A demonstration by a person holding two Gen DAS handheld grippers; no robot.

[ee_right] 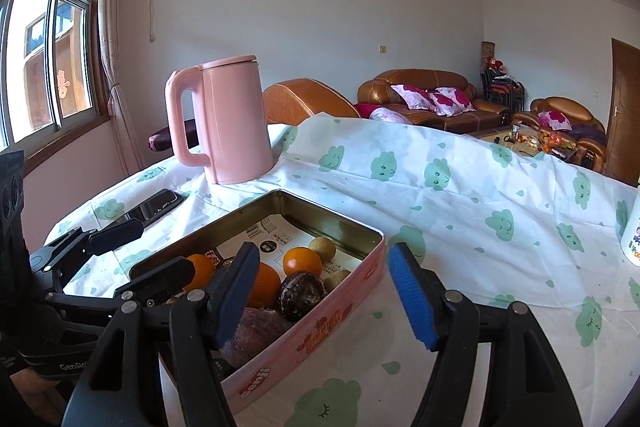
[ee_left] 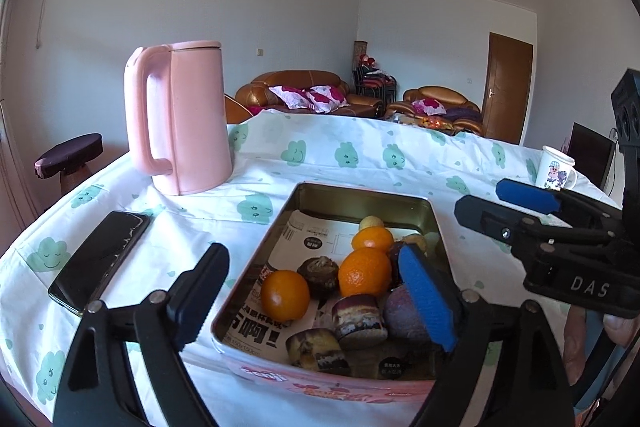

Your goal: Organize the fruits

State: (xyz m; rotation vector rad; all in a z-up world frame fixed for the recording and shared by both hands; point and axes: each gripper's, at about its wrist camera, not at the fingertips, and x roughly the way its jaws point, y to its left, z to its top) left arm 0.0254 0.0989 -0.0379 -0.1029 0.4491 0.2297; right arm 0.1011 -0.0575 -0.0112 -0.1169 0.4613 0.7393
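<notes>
Your left tongs (ee_left: 308, 291) are spread wide and hold nothing; the near end of the tin box (ee_left: 256, 267) sits between their two fingers, the left finger outside its left wall and the blue-padded right finger over the fruits inside. Just ahead of these tongs lie three oranges (ee_left: 365, 273) on printed paper, with dark cut pieces (ee_left: 356, 315) (I cannot tell which fruit) right at the tips, and a purple round fruit (ee_left: 404, 315) touching the blue pad. Small pale fruits (ee_left: 371, 223) rest further ahead, near the far wall of the box.

Your right tongs (ee_right: 324, 295) are also spread and empty; their left finger hangs over the box interior, their right finger stands outside, above the table (ee_right: 460, 195) with the cloud-printed cloth; the pink side wall of the box passes between them.

Beyond the left tongs, to the left, stands a pink kettle (ee_left: 180, 119); a black phone (ee_left: 100, 259) lies flat on the cloth just left of them; a white mug (ee_left: 556, 167) stands far right, behind the right tongs.
</notes>
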